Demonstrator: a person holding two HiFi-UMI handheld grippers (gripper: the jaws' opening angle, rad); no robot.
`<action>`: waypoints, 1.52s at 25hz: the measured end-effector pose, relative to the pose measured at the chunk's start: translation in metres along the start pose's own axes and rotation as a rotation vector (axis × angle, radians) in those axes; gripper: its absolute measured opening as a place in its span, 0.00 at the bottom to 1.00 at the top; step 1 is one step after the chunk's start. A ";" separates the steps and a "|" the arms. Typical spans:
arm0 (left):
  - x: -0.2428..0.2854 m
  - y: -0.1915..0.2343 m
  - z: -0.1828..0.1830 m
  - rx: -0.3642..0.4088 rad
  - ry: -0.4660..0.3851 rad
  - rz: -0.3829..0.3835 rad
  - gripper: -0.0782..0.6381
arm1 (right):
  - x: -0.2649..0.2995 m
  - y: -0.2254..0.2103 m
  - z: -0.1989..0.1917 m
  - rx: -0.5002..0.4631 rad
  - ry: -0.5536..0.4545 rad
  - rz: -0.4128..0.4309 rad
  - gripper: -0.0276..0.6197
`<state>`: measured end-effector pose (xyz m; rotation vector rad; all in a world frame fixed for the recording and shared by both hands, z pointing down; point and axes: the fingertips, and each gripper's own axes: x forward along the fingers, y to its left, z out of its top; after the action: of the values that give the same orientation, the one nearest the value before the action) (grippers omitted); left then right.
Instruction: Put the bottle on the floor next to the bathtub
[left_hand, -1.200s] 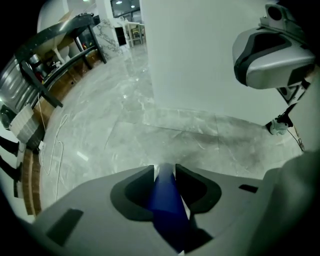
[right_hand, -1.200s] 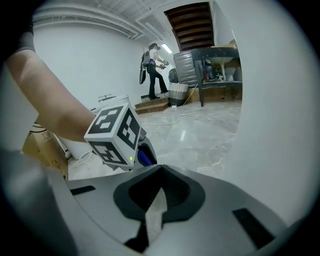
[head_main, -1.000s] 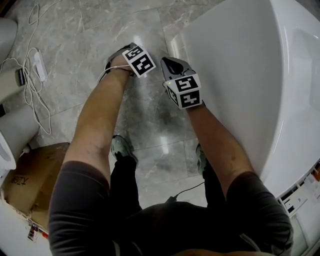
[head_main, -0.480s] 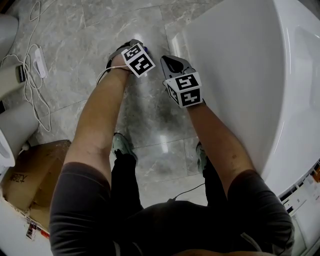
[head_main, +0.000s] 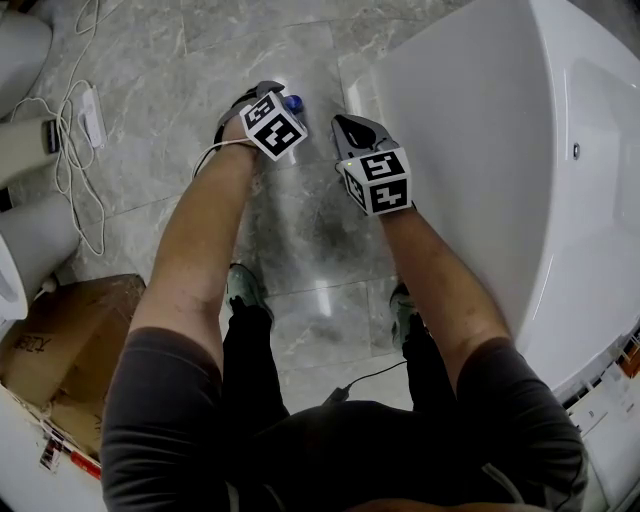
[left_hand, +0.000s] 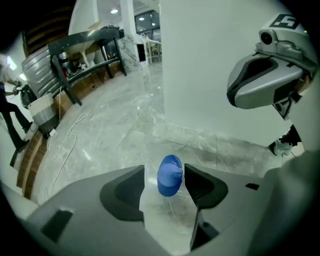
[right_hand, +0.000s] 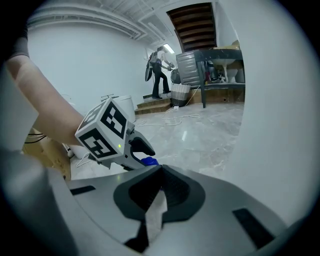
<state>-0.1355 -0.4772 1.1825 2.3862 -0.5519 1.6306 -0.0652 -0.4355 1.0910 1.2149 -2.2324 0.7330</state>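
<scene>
The bottle shows mainly as its blue cap (left_hand: 170, 175), upright on the grey marble floor close to the white bathtub (head_main: 480, 150). The same cap (head_main: 293, 103) peeks out beside the left marker cube in the head view. My left gripper (left_hand: 164, 171) straddles the cap and its jaws are opening; a gap shows on the left side of the cap. My right gripper (right_hand: 160, 170) hovers just right of it, next to the tub wall, jaws shut with nothing in them. The left gripper (right_hand: 115, 135) and the cap (right_hand: 149, 161) also appear in the right gripper view.
White cables and a power strip (head_main: 90, 110) lie on the floor at far left. A cardboard box (head_main: 60, 340) sits at lower left. The person's shoes (head_main: 243, 290) stand below the grippers. A dark bench (left_hand: 85, 45) and a distant person (right_hand: 159, 70) are far off.
The left gripper has shifted a little, and the blue cap, hidden a second ago, now shows past its marker cube. The right gripper moved slightly right along the tub.
</scene>
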 end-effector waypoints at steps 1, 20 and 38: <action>-0.008 0.001 0.003 -0.019 -0.019 0.003 0.45 | -0.003 0.001 0.003 0.000 -0.002 -0.002 0.03; -0.401 -0.025 0.083 -0.420 -0.589 0.001 0.30 | -0.211 0.095 0.190 -0.119 -0.029 -0.009 0.03; -0.788 -0.135 0.141 -0.503 -0.882 0.086 0.12 | -0.521 0.211 0.380 -0.243 -0.206 0.023 0.03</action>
<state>-0.2140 -0.2550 0.4054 2.5599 -1.0482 0.2832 -0.0567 -0.2780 0.4309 1.1904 -2.4208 0.3426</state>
